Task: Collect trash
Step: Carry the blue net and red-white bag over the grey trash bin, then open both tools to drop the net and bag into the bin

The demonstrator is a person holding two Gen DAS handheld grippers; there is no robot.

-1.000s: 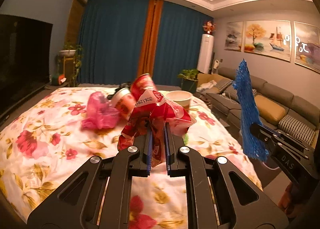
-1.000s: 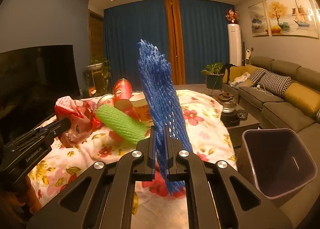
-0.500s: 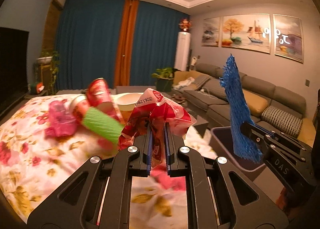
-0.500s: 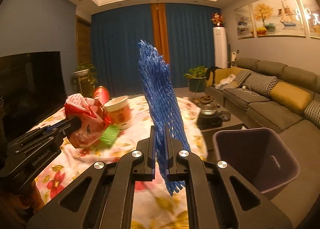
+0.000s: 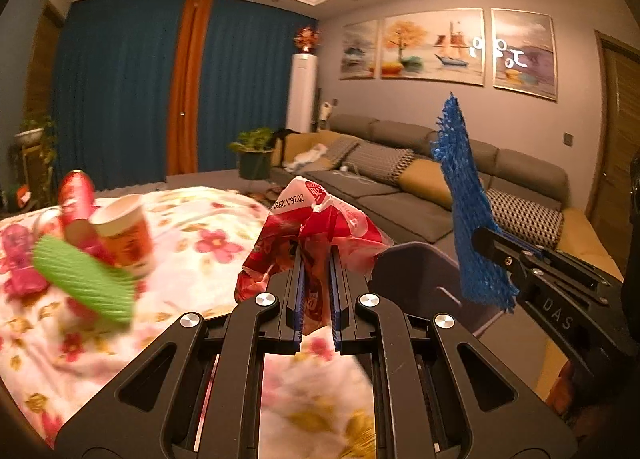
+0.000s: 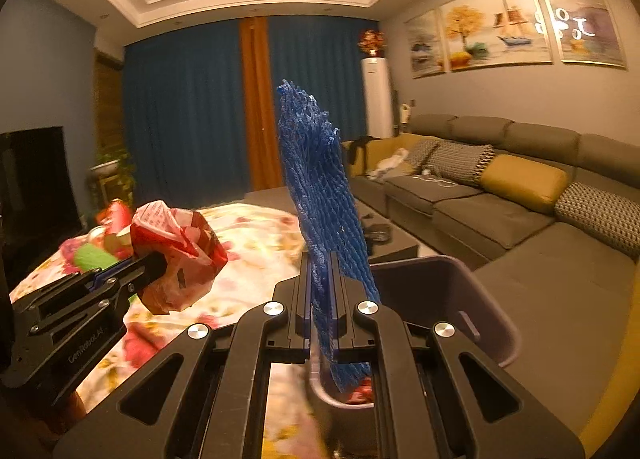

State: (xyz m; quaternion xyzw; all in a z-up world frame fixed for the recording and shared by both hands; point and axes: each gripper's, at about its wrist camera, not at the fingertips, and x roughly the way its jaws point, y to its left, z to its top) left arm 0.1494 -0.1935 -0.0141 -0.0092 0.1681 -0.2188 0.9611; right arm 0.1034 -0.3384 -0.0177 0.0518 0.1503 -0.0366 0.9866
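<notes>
My left gripper (image 5: 316, 295) is shut on a crumpled red and white wrapper (image 5: 316, 227), held in the air beside the bed's edge; both show at the left of the right wrist view (image 6: 176, 255). My right gripper (image 6: 322, 299) is shut on a blue foam net sleeve (image 6: 320, 195), held upright over the near rim of a dark purple bin (image 6: 452, 295). The bin also shows in the left wrist view (image 5: 424, 283), just right of and beyond the wrapper. Something red lies in the bin (image 6: 360, 395).
A floral bedspread (image 5: 200, 255) carries a green foam sleeve (image 5: 84, 283), a paper cup (image 5: 124, 231), a red can (image 5: 74, 195) and pink plastic (image 5: 20, 255). A grey sofa (image 6: 520, 199) runs along the right wall. A low table (image 6: 384, 239) stands behind the bin.
Both grippers have swung right, away from the bed and toward the bin, each keeping its item. The bin has come close under the right gripper.
</notes>
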